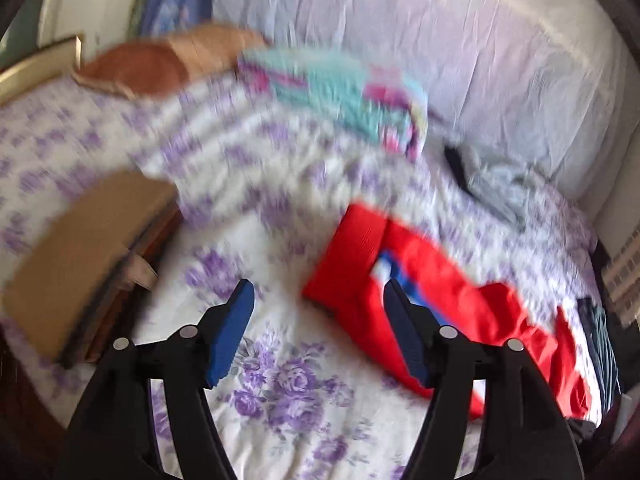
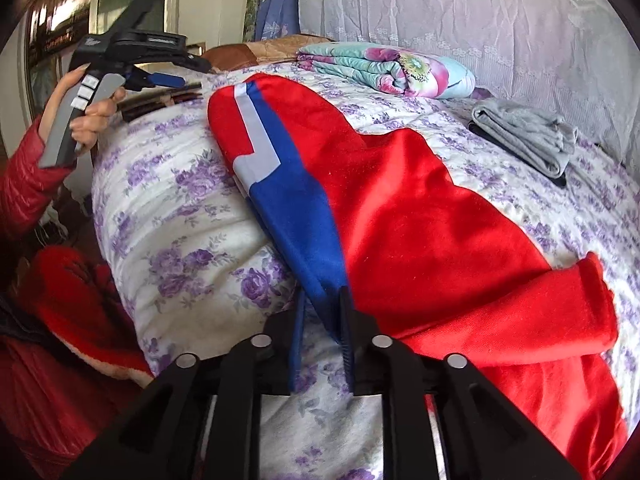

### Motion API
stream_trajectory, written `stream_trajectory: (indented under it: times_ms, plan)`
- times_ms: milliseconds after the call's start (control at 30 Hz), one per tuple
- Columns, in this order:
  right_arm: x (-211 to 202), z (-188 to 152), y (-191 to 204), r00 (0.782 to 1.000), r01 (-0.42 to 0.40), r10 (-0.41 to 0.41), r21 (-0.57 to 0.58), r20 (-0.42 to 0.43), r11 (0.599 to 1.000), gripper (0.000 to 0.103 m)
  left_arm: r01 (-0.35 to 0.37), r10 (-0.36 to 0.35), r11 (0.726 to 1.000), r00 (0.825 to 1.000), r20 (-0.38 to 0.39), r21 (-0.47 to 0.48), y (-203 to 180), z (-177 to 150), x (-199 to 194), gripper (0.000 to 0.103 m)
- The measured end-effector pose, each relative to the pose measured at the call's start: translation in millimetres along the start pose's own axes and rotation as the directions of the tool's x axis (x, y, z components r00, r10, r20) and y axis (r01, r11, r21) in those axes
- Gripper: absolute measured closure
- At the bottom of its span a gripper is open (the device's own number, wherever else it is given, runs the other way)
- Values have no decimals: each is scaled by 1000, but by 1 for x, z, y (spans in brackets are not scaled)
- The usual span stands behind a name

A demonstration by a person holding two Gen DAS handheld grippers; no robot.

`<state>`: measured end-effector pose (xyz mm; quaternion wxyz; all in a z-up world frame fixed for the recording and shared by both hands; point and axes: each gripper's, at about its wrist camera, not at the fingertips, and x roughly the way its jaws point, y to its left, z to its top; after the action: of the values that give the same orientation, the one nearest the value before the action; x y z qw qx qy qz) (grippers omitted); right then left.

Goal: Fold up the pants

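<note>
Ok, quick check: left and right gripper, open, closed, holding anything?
Left gripper: open, empty, lifted above the bed.
Right gripper: jaws slightly apart around the blue edge of the red pants; whether they grip it cannot be told.

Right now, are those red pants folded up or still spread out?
Partly folded: the red pants lie long across the bedspread, one leg doubled over the other, cuff loose.

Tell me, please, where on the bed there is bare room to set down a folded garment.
The widest free patch is the floral bedcover between the red and blue pants and the bed's left edge. The back right is crowded: the folded blanket and grey garment leave a narrow strip.
</note>
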<state>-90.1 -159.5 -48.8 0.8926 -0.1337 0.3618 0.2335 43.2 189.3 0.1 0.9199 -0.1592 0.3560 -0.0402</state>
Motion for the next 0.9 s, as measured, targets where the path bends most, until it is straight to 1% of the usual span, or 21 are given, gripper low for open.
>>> stream_trajectory:
  times_ms: [33,67,100,133,167,200,233,267,300,333,400,433,467,500,533,567,600,733,833,867,900]
  plan:
    - [-4,0,-1,1000,-17,17,16,11,1000,77,27,-27,1000,999,22,13,-8,1,-10,38]
    - [-11,1,-3,999,-35,34,34,29,999,76,64,-65,997,998,17,47,-20,0,-14,36]
    - [-20,2,-8,997,-52,48,67,60,996,71,93,-93,992,996,-3,80,-32,-2,-14,34]
    - [-28,4,-14,994,-62,53,102,91,993,66,154,-147,976,987,-61,154,-57,-10,-9,34]
    - [-39,6,-24,991,-65,47,148,124,987,63,181,-167,965,982,-91,189,-71,-16,-5,34]
    - [-47,9,-34,989,-50,21,198,144,979,55,228,-196,940,970,-144,255,-98,-29,4,34]
    - [-55,12,-52,989,-5,-36,271,145,962,44,252,-209,922,963,-171,293,-114,-37,10,34]
    - [-59,15,-69,987,42,-92,333,135,942,40,278,-219,900,955,-201,337,-133,-49,16,34]
    - [-63,19,-91,980,112,-169,406,108,907,35,299,-224,877,947,-230,375,-150,-60,23,33]
    - [-64,22,-107,974,156,-213,454,76,877,30,318,-225,853,939,-259,414,-168,-74,30,33]
    - [-58,30,-147,971,202,-239,539,-1,818,30,354,-219,810,922,-320,468,-194,-101,49,29]
    - [-52,34,-168,971,212,-236,579,-35,787,30,362,-214,804,916,-339,471,-198,-109,55,27]
    - [-44,37,-187,971,225,-227,613,-76,758,30,369,-206,801,909,-362,471,-202,-120,62,19]
    - [-34,40,-203,969,239,-219,642,-112,729,30,361,-197,795,914,-355,487,-202,-130,71,11]
    - [-25,43,-214,969,244,-211,663,-132,708,30,345,-187,782,925,-332,519,-204,-135,74,10]
    - [-15,45,-225,965,261,-208,674,-160,691,30,332,-173,768,931,-321,547,-205,-138,70,9]
    - [-6,46,-232,959,284,-212,677,-190,679,30,331,-178,763,933,-312,554,-205,-139,67,4]
    - [35,42,-251,902,429,-272,635,-335,642,30,331,-180,768,933,-312,548,-203,-141,68,5]
    - [51,35,-256,859,507,-314,586,-405,632,30,333,-186,767,933,-307,548,-203,-141,66,5]
    - [53,32,-257,853,516,-319,577,-413,633,30,335,-188,767,933,-307,548,-205,-142,66,5]
    - [53,29,-258,856,511,-317,581,-407,633,33,338,-192,766,932,-307,547,-206,-141,66,5]
